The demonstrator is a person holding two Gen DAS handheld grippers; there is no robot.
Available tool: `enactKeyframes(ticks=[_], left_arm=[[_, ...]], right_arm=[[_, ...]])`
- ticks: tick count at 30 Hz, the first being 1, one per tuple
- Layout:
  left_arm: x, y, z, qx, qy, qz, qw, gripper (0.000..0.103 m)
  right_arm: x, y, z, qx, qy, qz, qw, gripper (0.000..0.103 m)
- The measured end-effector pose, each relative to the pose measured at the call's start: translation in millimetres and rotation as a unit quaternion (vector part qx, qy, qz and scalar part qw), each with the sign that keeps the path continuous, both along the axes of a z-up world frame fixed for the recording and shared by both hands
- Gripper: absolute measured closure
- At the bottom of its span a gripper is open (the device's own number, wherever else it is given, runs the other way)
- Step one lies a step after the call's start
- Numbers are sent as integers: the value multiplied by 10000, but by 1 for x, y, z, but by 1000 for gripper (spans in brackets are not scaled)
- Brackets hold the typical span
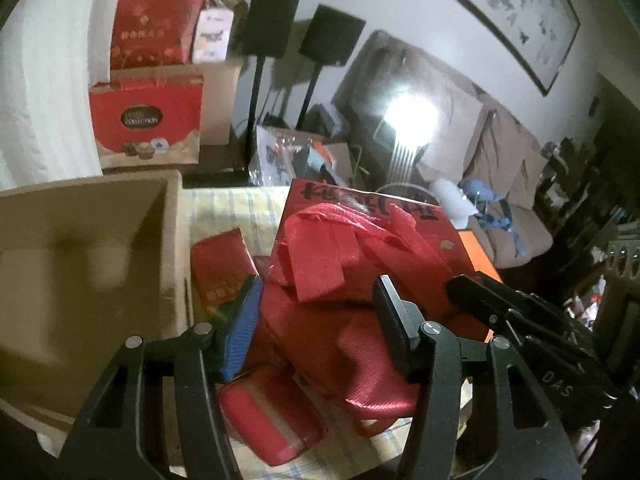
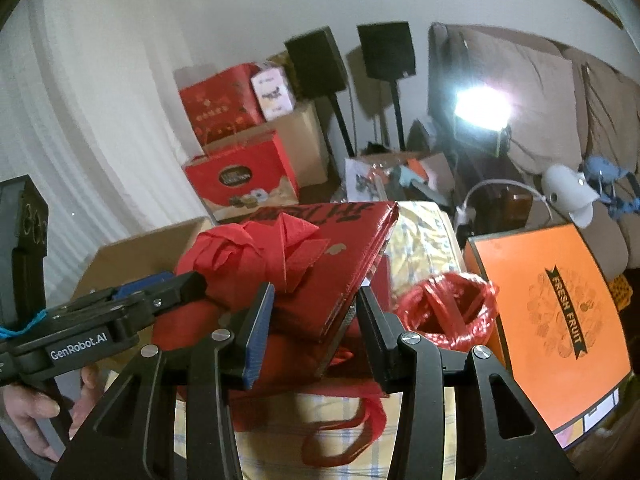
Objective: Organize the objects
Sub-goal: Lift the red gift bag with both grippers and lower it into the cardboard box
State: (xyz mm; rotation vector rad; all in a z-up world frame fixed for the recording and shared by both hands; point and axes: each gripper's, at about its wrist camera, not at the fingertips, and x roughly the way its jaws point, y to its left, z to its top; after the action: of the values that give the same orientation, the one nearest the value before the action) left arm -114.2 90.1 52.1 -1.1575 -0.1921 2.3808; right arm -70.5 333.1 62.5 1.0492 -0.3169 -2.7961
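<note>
A red fabric tote bag (image 1: 340, 280) with black lettering and bunched handles lies tilted over other red bags on a yellow checked cloth. My left gripper (image 1: 316, 312) is open, its fingers either side of the bag's handles. My right gripper (image 2: 316, 320) is open around the bag's (image 2: 320, 264) lower right corner. The left gripper (image 2: 152, 300) also shows in the right wrist view, reaching in from the left. The right gripper (image 1: 512, 312) shows at the right in the left wrist view. A flat red pouch (image 1: 272, 416) lies below the bag.
An open cardboard box (image 1: 80, 264) stands at the left. An orange "Fresh Fruit" box (image 2: 556, 320) lies at the right, with a red plastic bag (image 2: 448, 308) beside it. Gift boxes (image 1: 148, 116), two speaker stands (image 1: 256, 80), a lamp and a sofa stand behind.
</note>
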Motion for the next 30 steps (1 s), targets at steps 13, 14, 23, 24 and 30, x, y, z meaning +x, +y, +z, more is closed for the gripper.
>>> enactKeyframes(ticks=[13, 14, 23, 24, 30], left_arm=[[22, -75, 30, 83, 403, 524, 9978, 51], [22, -83, 30, 80, 414, 593, 9974, 51], [24, -138, 16, 36, 291, 1066, 9939, 51], [25, -144, 13, 29, 268, 1126, 9933, 51], [25, -178, -4, -20, 139, 1492, 9887, 51]], right_arm=[[2, -69, 21, 197, 228, 639, 9975, 59], [1, -75, 20, 214, 228, 686, 9972, 59], [-19, -128, 7, 220, 153, 1194, 9925, 59], [-21, -136, 4, 223, 139, 1265, 9916, 59], [-37, -173, -12, 260, 15, 1610, 9866, 59]])
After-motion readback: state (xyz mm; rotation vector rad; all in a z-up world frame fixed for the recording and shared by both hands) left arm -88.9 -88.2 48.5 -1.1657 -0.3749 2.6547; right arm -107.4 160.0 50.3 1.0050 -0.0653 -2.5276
